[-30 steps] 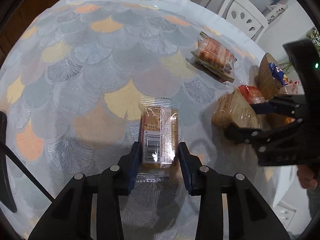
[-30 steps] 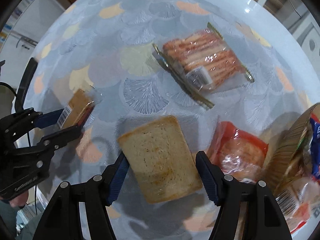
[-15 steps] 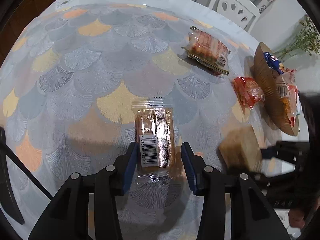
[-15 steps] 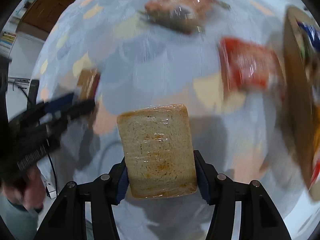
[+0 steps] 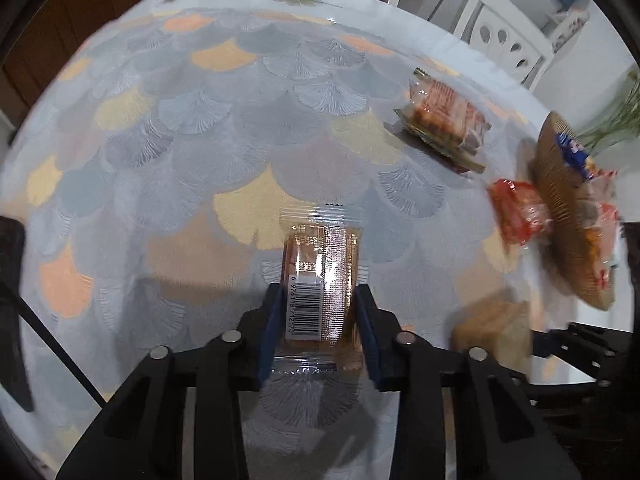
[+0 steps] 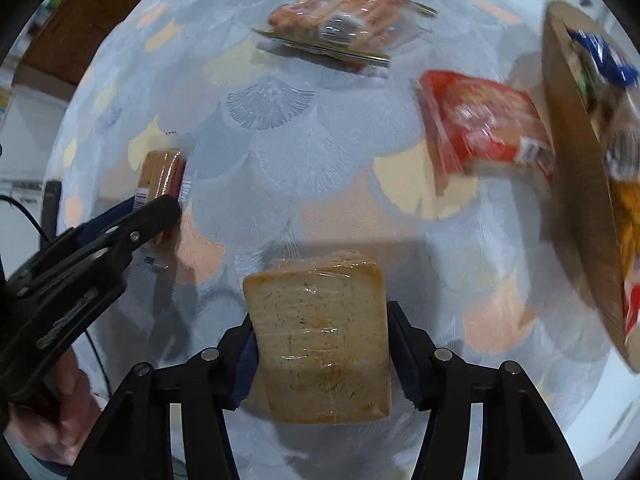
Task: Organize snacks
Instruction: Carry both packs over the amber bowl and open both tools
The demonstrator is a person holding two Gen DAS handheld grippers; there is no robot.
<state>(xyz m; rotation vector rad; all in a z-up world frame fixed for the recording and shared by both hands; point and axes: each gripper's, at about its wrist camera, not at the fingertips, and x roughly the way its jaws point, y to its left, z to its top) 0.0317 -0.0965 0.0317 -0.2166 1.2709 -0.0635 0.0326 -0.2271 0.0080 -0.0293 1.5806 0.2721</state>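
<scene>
The wrapped bread slice point(image 6: 320, 336) sits between the blue pads of the right tongs point(image 6: 320, 352), both pads pressed against its sides; it is clamped and appears raised above the tabletop point(image 6: 280, 152), casting a shadow below. In the left wrist view the same slice is a blurred tan shape point(image 5: 492, 332) at near right.

The barcode snack pack point(image 5: 320, 284), a clear wrapper over an orange-brown biscuit, lies lengthwise between the pads of the left tongs point(image 5: 318, 320). Both pads meet its long edges, so the tongs are closed narrowly on it. Whether the pack is lifted or resting on the tabletop point(image 5: 200, 140) cannot be told. In the right wrist view this pack point(image 6: 162, 178) shows at left, held in the left tongs point(image 6: 148, 208), with the person's left hand point(image 6: 52, 412) on the handle at near left.

Further out, a clear packet of reddish sticks point(image 5: 444, 124) point(image 6: 340, 24) lies on the far part of the fan-patterned cloth. A red packet point(image 5: 518, 210) point(image 6: 484, 128) lies to the right, just beside a woven basket point(image 5: 560, 200) point(image 6: 580, 168). The basket holds several packets, one with a blue wrapper point(image 6: 604, 56). White chairs point(image 5: 500, 36) stand beyond the far edge of the tabletop.
</scene>
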